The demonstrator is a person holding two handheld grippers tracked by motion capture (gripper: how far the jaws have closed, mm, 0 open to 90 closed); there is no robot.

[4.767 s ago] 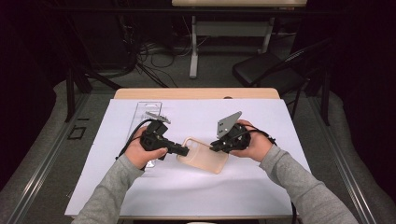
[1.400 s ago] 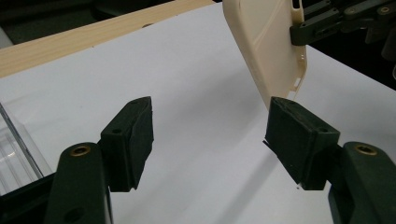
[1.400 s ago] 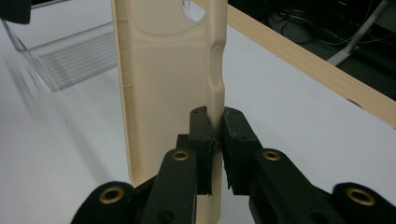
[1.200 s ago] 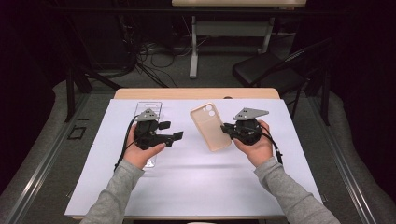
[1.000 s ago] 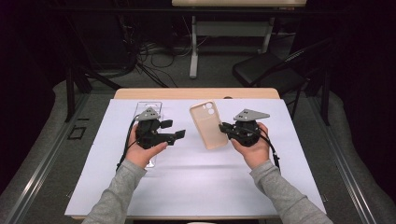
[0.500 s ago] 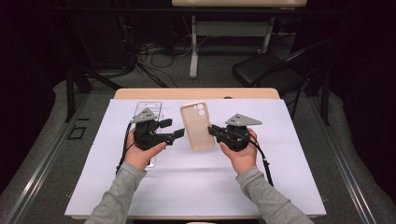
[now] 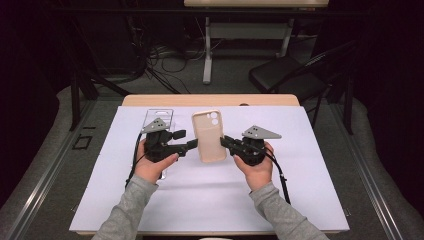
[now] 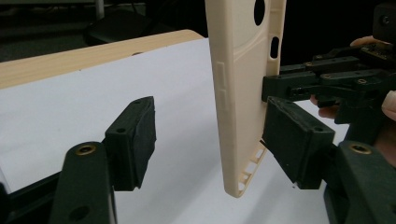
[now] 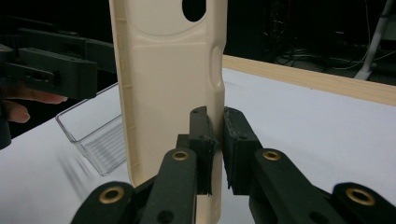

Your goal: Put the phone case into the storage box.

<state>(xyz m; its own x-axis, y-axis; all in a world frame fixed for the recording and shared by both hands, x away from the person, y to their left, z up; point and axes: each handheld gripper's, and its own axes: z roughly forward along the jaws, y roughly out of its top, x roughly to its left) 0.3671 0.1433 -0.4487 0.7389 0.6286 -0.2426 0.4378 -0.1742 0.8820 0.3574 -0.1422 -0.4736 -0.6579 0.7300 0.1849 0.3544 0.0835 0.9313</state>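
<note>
Cream-coloured and rubbery-looking, the phone case [image 7: 209, 136] hangs between our two hands above the white sheet [image 7: 300, 175] that covers the worktop [image 7: 150, 100], its camera cut-out at the far end. We hold it by one long edge with our right gripper [image 7: 226, 142]: in the right gripper view its two black fingers [image 9: 201, 140] are pressed together on the side wall of the case [image 9: 163, 93], one pad inside the shell and one outside, and the case stands upright there with its hollow inner face turned toward the camera. Our left gripper [image 7: 191, 144] sits just at the opposite long edge. In the left gripper view its fingers [image 8: 133, 140] stand wide apart, with the case [image 8: 243, 93] hanging upright between them, much nearer the right-hand pad; that pad looks to be just against the back of the case, though we cannot say for sure that it touches. The left-hand pad is well clear of the case. Beyond the case in that view we see the other gripper [image 8: 327, 84] coming in from the right, gripping the case's far edge. A clear plastic tray [image 7: 158, 120] lies on the sheet just behind our left hand [image 7: 150, 167], well apart from the case; the right gripper view shows it [image 9: 98, 135] low at the left, resting flat.
</note>
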